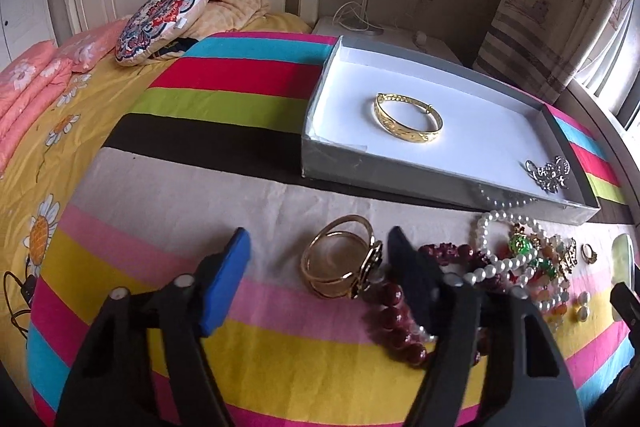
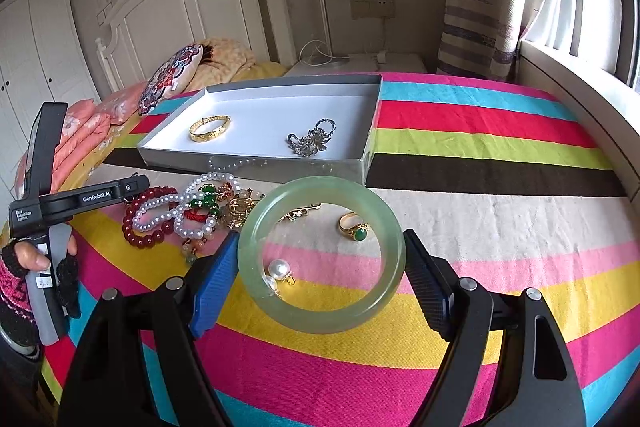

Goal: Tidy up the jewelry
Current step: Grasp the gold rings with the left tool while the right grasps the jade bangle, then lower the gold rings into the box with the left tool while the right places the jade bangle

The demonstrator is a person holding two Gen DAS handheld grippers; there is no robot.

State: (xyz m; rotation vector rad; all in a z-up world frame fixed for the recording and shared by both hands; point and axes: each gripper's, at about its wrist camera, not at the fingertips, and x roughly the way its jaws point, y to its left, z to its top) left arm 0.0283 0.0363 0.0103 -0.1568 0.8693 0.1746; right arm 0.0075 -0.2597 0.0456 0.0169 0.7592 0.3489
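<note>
A gold bangle with a black ornament (image 1: 340, 263) lies on the striped cloth between the jaws of my left gripper (image 1: 318, 239). The blue pad (image 1: 224, 279) stands clear of it, so the gripper is open. My right gripper (image 2: 320, 235) is shut on a pale green jade bangle (image 2: 320, 323), holding it above the cloth. A grey box with a white inside (image 1: 340, 163) (image 2: 180, 157) holds a gold bangle (image 1: 408, 117) (image 2: 210, 127) and a silver brooch (image 1: 550, 173) (image 2: 312, 139). A tangle of pearl strands (image 1: 500, 239) (image 2: 188, 203) and red beads (image 1: 396, 311) (image 2: 140, 223) lies before the box.
A gold ring with a green stone (image 2: 354, 227) and pearl earrings (image 2: 278, 271) lie on the cloth under the jade bangle. A gloved hand (image 2: 24, 267) holds the left gripper's body. A patterned pillow (image 1: 164, 19), pink quilts (image 1: 32, 87) and a window sill (image 2: 580, 99) border the bed.
</note>
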